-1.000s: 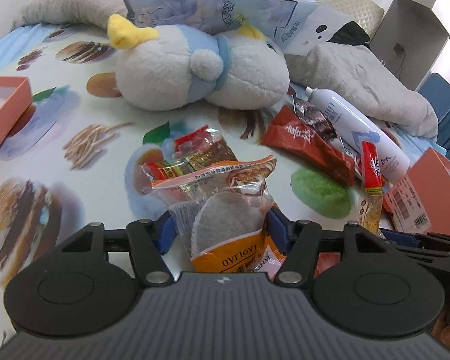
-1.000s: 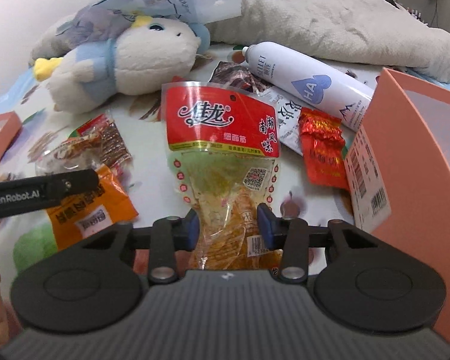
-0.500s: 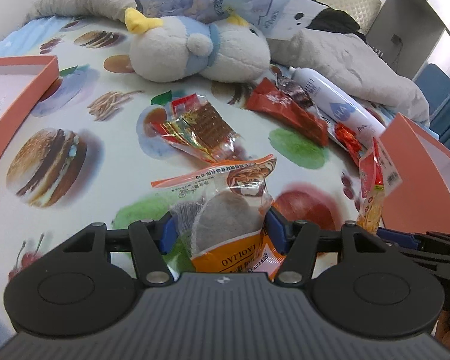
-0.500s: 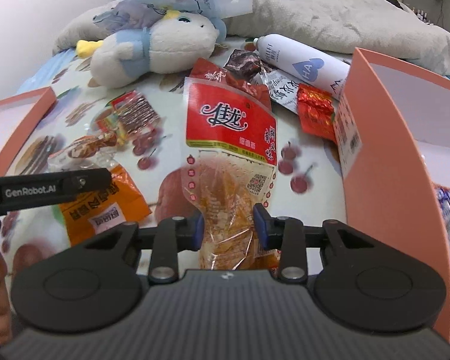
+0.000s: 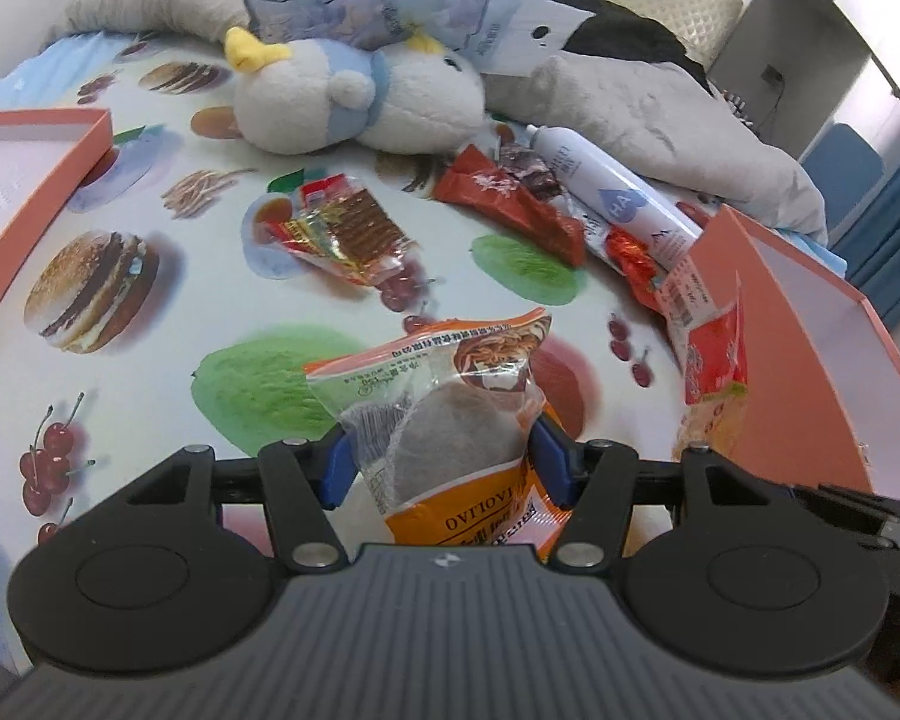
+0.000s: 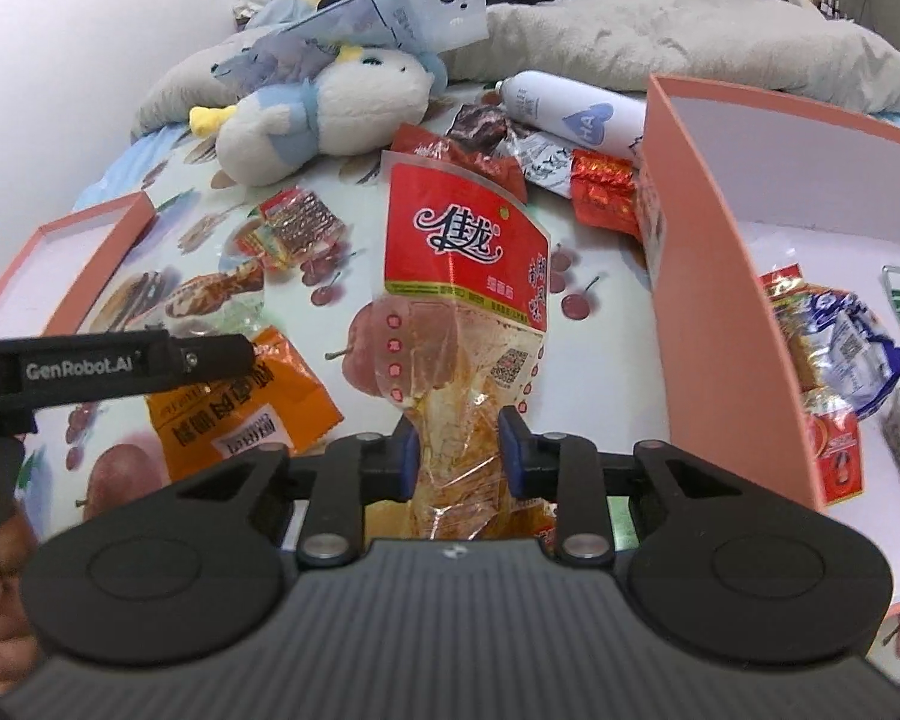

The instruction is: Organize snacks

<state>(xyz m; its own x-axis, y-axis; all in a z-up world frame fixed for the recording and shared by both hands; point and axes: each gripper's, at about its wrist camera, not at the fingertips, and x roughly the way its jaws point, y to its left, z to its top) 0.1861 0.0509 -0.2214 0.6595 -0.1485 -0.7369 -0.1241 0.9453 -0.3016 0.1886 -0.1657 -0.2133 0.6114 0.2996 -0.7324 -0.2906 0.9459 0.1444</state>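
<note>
My left gripper [image 5: 443,462] is shut on an orange snack packet [image 5: 450,396] with a clear window, held above the fruit-print bedsheet. In the right wrist view the same packet [image 6: 240,414] hangs under the left gripper's black finger. My right gripper [image 6: 459,456] holds a red-topped clear snack bag [image 6: 462,240] upright; its jaws are closing and the pads squeeze the bag's lower end. That bag [image 5: 714,360] also shows at the right of the left wrist view, beside the orange box [image 6: 708,228], which holds several snacks [image 6: 834,336].
Loose on the sheet lie a clear packet of brown squares [image 5: 342,234], a red packet [image 5: 510,204], a small red foil packet [image 6: 603,186] and a white spray can [image 5: 612,198]. A plush toy [image 5: 354,102] lies behind them. A second orange tray [image 5: 48,180] sits at the left.
Both grippers have risen and drawn back from the snack pile with their packets. The orange box's inside has come into the right wrist view. The right jaws have narrowed on the bag.
</note>
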